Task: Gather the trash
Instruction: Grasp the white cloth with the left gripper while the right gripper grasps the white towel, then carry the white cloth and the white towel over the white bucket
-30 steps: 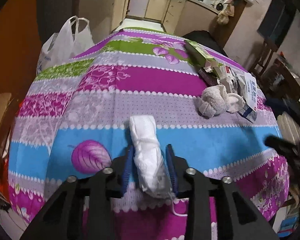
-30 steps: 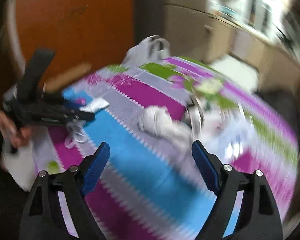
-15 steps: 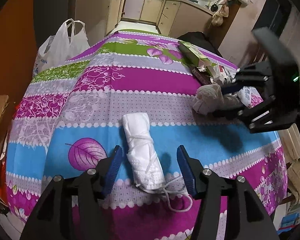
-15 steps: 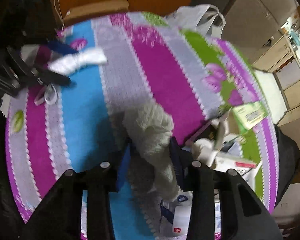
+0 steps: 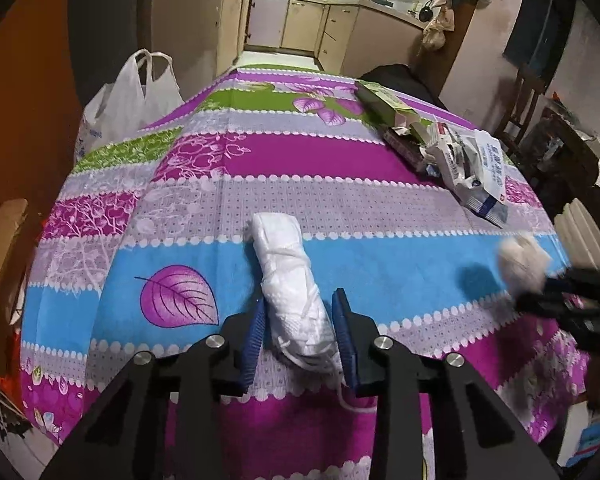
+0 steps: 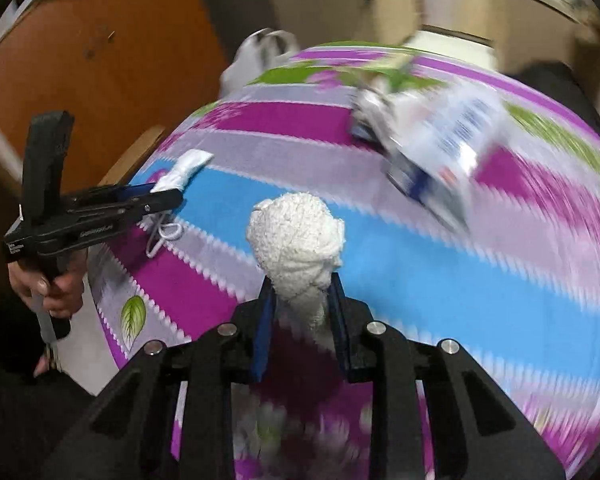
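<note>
A rolled white face mask (image 5: pixel 292 280) lies on the striped tablecloth (image 5: pixel 340 264) with its ear loops trailing toward me. My left gripper (image 5: pixel 299 322) has its blue pads closed against the mask's near end. The mask also shows in the right wrist view (image 6: pixel 184 170), held at the left gripper (image 6: pixel 156 196). My right gripper (image 6: pixel 300 300) is shut on a fluffy cream-white wad (image 6: pixel 298 244) and holds it above the table. That wad shows blurred in the left wrist view (image 5: pixel 522 262).
A pile of packets and boxes (image 5: pixel 460 160) lies at the table's far right, with a green carton (image 5: pixel 384 104) behind it. A white plastic bag (image 5: pixel 128 100) stands off the table's far left edge. Chairs and clutter stand at the right.
My left gripper opened and then closed again on the mask's near end. My right gripper closed on the fluffy wad by the packet pile and carried it away toward the table's near right.
</note>
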Tool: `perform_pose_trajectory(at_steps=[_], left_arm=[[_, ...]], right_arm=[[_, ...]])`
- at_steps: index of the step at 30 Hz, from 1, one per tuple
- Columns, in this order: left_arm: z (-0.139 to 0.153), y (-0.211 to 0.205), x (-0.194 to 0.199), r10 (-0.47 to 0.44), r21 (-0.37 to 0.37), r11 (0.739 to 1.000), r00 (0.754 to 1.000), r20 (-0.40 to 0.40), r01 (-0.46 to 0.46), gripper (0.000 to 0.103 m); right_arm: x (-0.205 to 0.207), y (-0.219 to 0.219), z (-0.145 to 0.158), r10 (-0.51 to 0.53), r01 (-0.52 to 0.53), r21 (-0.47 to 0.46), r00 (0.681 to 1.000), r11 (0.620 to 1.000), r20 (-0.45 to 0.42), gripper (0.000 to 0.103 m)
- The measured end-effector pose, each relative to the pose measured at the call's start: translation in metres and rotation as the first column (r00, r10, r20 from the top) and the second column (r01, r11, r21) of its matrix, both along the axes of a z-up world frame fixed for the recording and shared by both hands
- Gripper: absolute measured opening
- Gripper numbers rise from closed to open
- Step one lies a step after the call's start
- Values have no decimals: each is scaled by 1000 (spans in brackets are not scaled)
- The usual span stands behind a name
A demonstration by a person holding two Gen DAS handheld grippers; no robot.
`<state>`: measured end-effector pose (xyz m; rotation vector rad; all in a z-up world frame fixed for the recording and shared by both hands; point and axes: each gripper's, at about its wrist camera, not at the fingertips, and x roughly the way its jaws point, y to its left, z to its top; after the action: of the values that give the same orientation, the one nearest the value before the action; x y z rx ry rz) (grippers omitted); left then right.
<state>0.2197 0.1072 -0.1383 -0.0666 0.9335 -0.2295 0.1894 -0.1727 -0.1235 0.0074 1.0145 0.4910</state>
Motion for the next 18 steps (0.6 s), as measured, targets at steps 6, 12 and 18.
perform_pose_trajectory(at_steps=[6, 12, 18], left_arm=[[-1, -13, -2, 15, 93, 995, 999, 30, -18, 28], [28, -41, -1, 13, 137, 990, 997, 70, -23, 26], [59, -96, -6, -61, 230, 973, 986, 158, 23, 26]], right_arm=[[-27, -23, 2, -187, 189, 144, 982, 971, -25, 25], [-36, -32, 25, -233, 229, 169, 972, 959, 7, 25], [-48, -59, 40, -294, 288, 162, 956, 944, 12, 25]])
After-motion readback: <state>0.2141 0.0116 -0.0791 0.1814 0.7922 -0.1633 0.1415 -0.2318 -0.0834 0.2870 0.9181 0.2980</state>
